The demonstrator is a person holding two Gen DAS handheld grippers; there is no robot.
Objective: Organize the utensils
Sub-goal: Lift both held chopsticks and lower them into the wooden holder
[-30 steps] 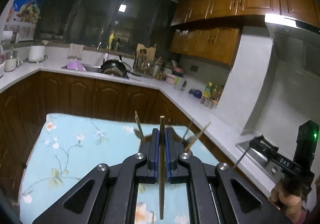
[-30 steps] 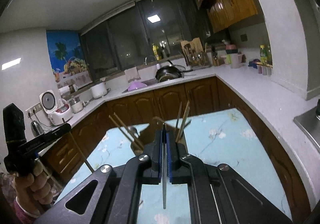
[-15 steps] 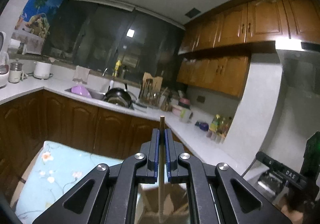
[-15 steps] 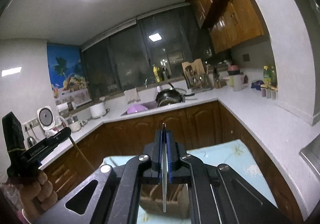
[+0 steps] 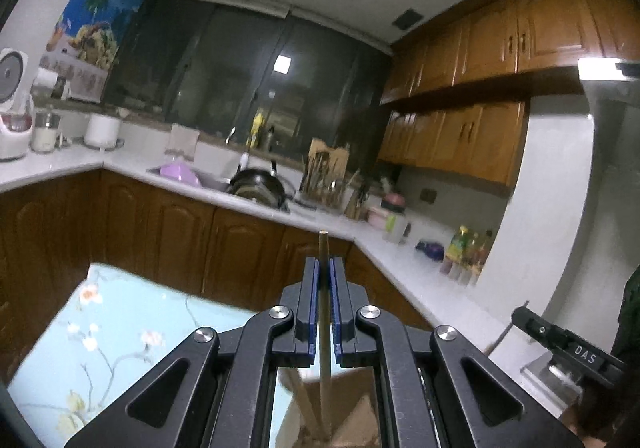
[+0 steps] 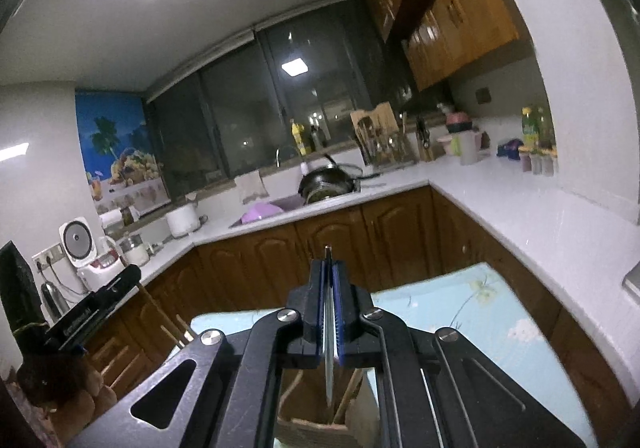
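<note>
Kitchen w/ dark wood cabinets and a white L-shaped counter (image 5: 404,272) is filling the bkgd; a table in a pale-blue floral cloth (image 5: 120,332) is sitting near. Going left to right: the left gripper (image 5: 324,268) is clamping shut on a wooden chopstick (image 5: 324,312), which is running upright between the blue pads, its tip poking just past them and its lower end reaching down into a brown holder (image 5: 352,424). That holder is already carrying other sticks; it's mostly hidden behind the gripper frame. The right gripper (image 6: 328,268) is pinching shut on a thin metal utensil (image 6: 329,360), prob. a chopstick but hard to tell, hanging over the same holder (image 6: 316,424) w/ wooden sticks in it.
</note>
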